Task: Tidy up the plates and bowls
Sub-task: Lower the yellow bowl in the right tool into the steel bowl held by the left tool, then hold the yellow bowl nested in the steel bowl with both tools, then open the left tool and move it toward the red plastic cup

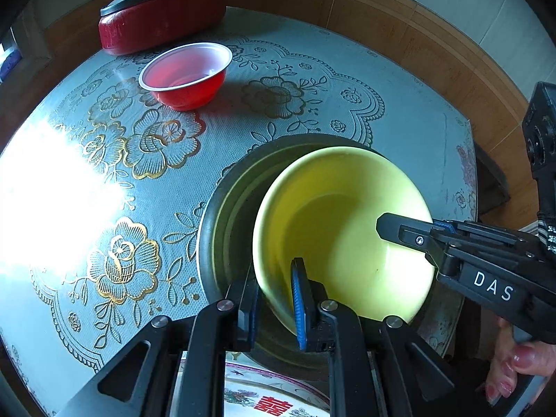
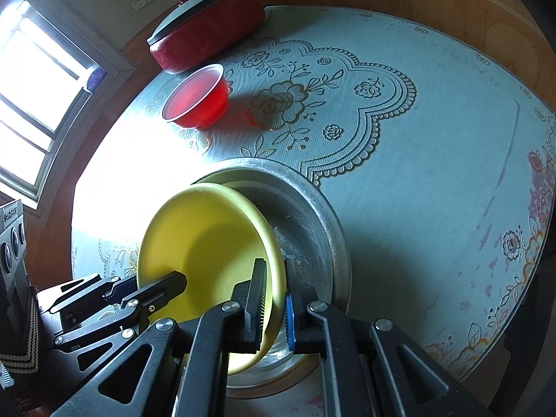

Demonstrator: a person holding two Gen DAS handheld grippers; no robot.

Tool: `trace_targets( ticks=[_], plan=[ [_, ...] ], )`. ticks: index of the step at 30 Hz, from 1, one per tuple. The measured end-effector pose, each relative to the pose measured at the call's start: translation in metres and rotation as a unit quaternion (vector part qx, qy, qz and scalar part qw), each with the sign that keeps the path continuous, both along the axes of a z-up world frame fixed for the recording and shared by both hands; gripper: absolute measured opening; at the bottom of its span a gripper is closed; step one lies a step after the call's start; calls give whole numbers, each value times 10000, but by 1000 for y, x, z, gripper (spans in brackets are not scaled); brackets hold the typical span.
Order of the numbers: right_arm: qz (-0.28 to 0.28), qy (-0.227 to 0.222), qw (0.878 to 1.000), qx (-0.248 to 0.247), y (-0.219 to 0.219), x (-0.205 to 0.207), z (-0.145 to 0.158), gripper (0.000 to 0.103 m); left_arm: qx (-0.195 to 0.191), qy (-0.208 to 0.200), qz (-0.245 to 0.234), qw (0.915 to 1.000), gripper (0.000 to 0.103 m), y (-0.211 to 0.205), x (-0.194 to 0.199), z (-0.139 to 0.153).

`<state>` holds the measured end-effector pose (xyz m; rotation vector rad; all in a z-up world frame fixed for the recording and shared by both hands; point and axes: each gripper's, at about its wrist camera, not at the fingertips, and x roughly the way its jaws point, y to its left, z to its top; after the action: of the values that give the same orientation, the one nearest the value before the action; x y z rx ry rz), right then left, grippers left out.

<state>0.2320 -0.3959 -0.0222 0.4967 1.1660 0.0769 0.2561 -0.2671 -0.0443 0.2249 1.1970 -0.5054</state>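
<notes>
A yellow bowl [image 1: 347, 215] [image 2: 208, 243] leans tilted inside a grey metal basin [image 1: 217, 229] [image 2: 319, 219] near the table's front. My left gripper [image 1: 274, 271] is shut on the bowl's near-left rim, with one finger inside and one outside. In the right wrist view, my right gripper [image 2: 274, 266] is shut on the opposite rim the same way. Each wrist view also shows the other gripper: the right gripper [image 1: 387, 226] comes in from the right and the left gripper [image 2: 173, 283] from the left. A red plastic bowl [image 1: 186, 76] [image 2: 198, 97] stands alone further back.
A red pot with a dark lid [image 1: 160, 10] [image 2: 205, 24] sits at the table's back edge. A flowered plate [image 1: 271, 399] lies under my left gripper. The round table [image 1: 399, 132] [image 2: 434, 173] has a floral cloth, with a window [image 2: 31, 80] at left.
</notes>
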Motion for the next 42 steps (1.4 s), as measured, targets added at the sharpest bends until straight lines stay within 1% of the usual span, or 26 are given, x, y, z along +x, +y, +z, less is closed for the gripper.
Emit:
trace_targets(
  ticks=[9,15,18,21,23,25,28,30,32,35,37,42],
  plan=[
    [91,89,9999,-36,5,5,-5,8,39,74,61,9999,15,3,3,-6],
    [112,182,9997,-142,6,9,-9,8,145,68,57,9999,15,-1,6,-10],
    [116,188,9996,-192,7,12,-10,8,210,111,45,9997,17,-2,8,-15],
    [142,214,9990,-354,10,14,-12,8,226,137,44,9996,21,-4,8,-17],
    [146,186,9986,-466,12,15,-11,8,227,127,31,9997,27,-5,7,-17],
    [139,185,9983,-527,13,17,-12,8,174,137,-4,9998,31,-4,6,-15],
    [157,197,9982,-544,15,18,-12,11,119,117,-10,9999,31,-1,4,-10],
    [178,229,9978,-604,17,20,-12,11,96,64,23,9999,33,2,3,-6],
    [189,229,9969,-732,19,21,-12,11,46,-14,54,10000,39,6,1,0],
    [151,279,9963,-804,20,22,-12,13,-75,-161,78,9998,40,12,-1,9],
    [178,299,9959,-838,21,22,-11,18,-127,-224,130,9996,44,17,-1,14],
    [155,79,9963,-841,20,13,1,18,-267,-337,412,9982,46,35,2,21]
  ],
)
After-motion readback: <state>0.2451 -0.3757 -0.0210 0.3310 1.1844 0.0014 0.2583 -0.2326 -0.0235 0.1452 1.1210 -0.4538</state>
